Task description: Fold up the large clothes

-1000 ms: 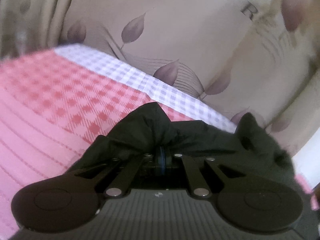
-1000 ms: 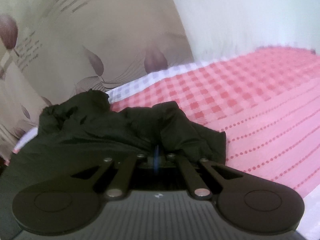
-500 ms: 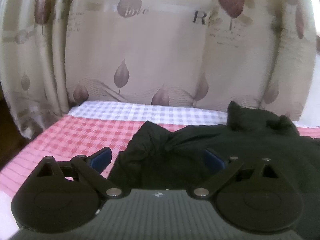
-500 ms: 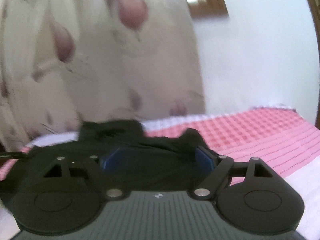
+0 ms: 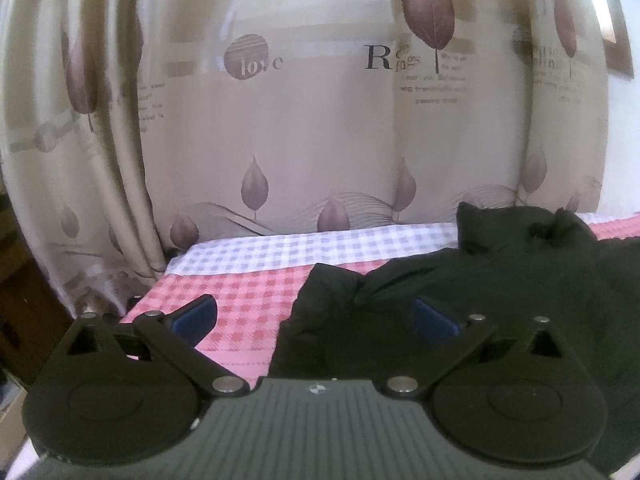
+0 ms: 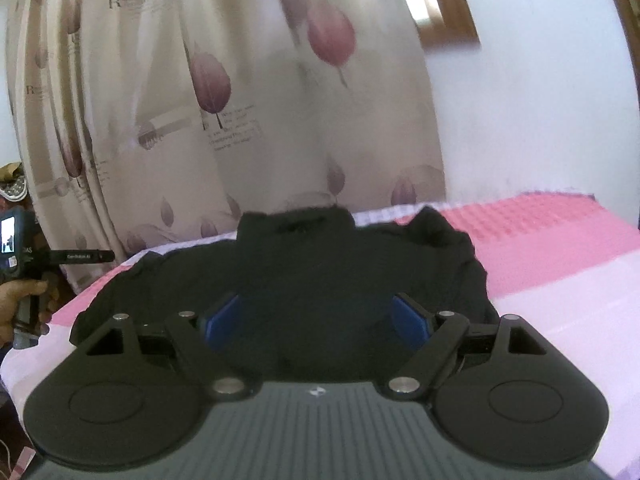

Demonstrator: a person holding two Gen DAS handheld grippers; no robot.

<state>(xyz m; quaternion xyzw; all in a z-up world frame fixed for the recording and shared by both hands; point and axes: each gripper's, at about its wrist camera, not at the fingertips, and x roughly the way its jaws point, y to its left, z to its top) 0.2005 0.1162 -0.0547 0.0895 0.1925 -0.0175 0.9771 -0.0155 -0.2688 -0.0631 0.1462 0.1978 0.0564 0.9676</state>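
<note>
Garment (image 6: 320,264) black, folds indistinct — lower part behind right claw (image 6: 316,320).

A garment (image 5: 500,292) lay crumpled on the bed (image 5: 248,292), toward the bed's far edge, with a curtain (image 5: 304,140) hanging just behind that edge. In the left wrist view the garment spread over the right part of the bed, and bare sheet lay to its left. In the right wrist view it lay across the middle, with bare bed (image 6: 560,248) to its right and a wall (image 6: 540,100) behind that, right of the curtain. At the left edge of that view a person's hand (image 6: 18,304) held the left hand-held gripper (image 6: 86,257) beside the bed, in front of the curtain.
</note>
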